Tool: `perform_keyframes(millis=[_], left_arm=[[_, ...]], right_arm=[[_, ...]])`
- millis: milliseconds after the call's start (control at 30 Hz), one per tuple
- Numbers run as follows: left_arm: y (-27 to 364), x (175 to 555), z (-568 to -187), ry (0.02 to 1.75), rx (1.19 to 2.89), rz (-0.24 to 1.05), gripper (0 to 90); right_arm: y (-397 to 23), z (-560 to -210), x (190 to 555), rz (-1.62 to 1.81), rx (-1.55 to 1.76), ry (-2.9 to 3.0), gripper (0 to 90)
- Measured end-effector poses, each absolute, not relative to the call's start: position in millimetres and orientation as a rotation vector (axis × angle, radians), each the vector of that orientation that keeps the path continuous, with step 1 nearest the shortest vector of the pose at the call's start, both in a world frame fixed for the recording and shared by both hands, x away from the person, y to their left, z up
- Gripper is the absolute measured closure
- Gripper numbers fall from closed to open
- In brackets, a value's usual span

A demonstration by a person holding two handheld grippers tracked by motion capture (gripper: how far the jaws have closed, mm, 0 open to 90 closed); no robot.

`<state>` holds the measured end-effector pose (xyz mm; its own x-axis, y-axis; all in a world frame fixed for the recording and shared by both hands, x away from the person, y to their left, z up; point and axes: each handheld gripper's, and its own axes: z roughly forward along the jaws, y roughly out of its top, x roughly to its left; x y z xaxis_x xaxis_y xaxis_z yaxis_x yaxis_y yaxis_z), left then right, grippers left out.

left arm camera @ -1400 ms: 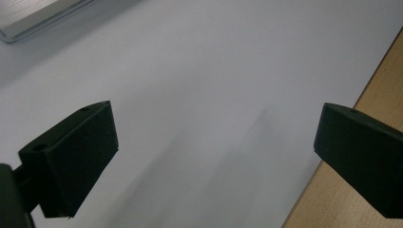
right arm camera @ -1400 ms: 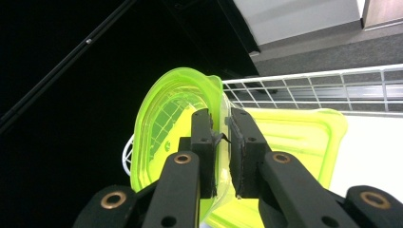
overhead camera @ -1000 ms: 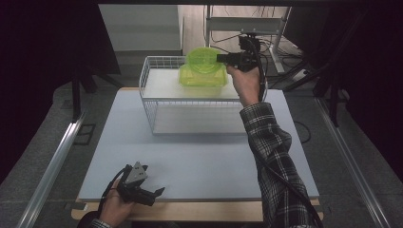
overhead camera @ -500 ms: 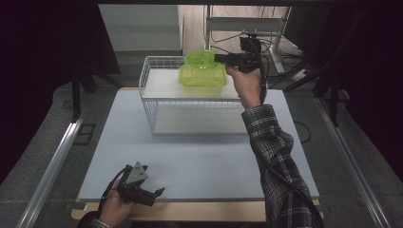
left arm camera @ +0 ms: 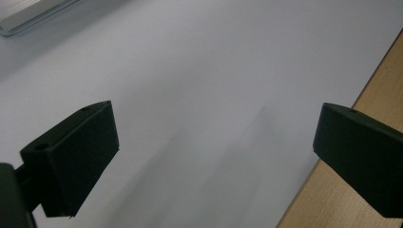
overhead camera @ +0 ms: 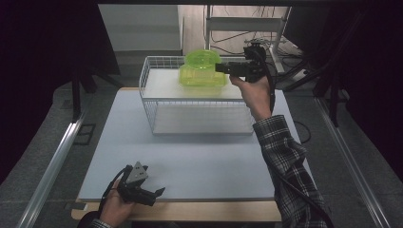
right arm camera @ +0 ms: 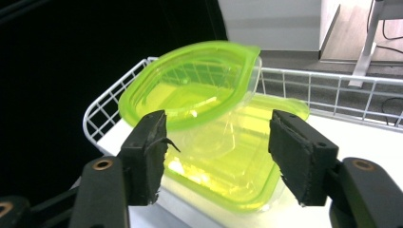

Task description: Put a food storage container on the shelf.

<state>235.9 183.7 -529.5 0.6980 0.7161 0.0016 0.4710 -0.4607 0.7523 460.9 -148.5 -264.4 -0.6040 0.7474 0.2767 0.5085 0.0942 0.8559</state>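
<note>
The green container (overhead camera: pixel 202 76) sat on the upper shelf of the white wire rack (overhead camera: pixel 157 102), at the far side of the tabletop (overhead camera: pixel 199 161). Its lid (right arm camera: pixel 190 85) leaned tilted on top of it, one edge raised toward the rack's back rail. The right hand-held gripper (overhead camera: pixel 221 68) was level at the container's right edge; its jaws had just been opening and stood apart, with the lid's near edge showing between them and neither pad pressing on it. The left hand-held gripper (overhead camera: pixel 154 193) lay low at the near tabletop edge, jaws wide, nothing between them
</note>
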Motion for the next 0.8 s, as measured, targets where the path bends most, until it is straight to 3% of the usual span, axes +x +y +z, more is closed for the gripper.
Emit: perform_keyframes(millis=[800], left_arm=[[181.2,235.7,-529.4,0.909,2.149,0.384,1.8]], right_arm=[[-155.9,-297.5,424.1,1.469,1.109,2.269,20.1]])
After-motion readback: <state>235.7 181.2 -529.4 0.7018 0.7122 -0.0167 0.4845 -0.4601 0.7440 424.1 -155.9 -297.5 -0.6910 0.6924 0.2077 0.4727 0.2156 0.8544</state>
